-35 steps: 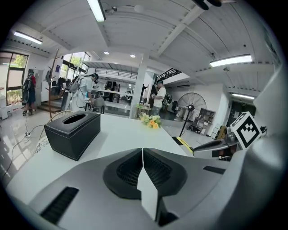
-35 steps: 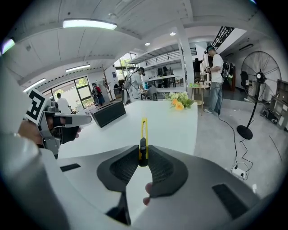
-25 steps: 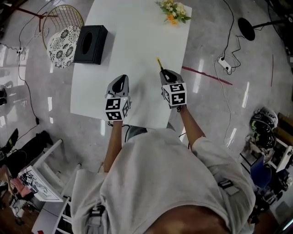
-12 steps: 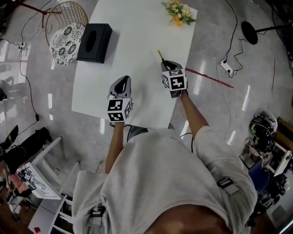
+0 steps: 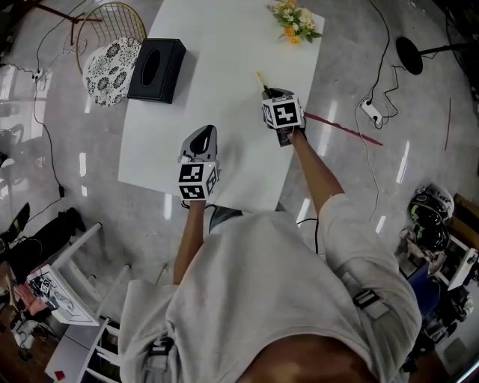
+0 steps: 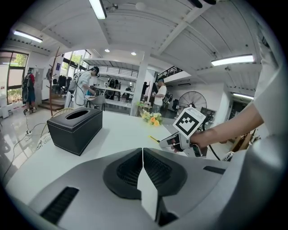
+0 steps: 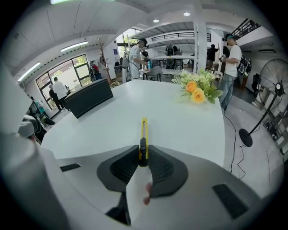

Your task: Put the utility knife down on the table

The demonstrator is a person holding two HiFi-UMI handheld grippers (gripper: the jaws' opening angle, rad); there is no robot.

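**Right tool clamped on knife, above worktop's right side**

Right tool (image 5: 272, 95) (image 7: 143, 158): jaws closed on the rear of the utility knife (image 5: 261, 81) (image 7: 143, 133); yellow body sticks out ahead of the pads, pointing toward the far end; knife is over the white worktop (image 5: 217, 82), whether its tip touches cannot be told. Left tool (image 5: 200, 135) (image 6: 142, 155): jaws together, nothing between them; sits over the near part of the worktop, just inside the near edge.

Edges and room: right tool lies close to the worktop's right edge; bare surface ahead of the knife and to its left, across the whole middle; the two tools are well apart; flowers (image 5: 294, 19) (image 7: 196, 91) lie at the far right corner, well beyond the knife.

Containers: black tissue box (image 5: 156, 70) (image 6: 75, 129) near the far left edge, oval slot on top, contents not visible; wire frame (image 5: 97, 26) on the floor off that corner holds a patterned round pad (image 5: 105, 71).
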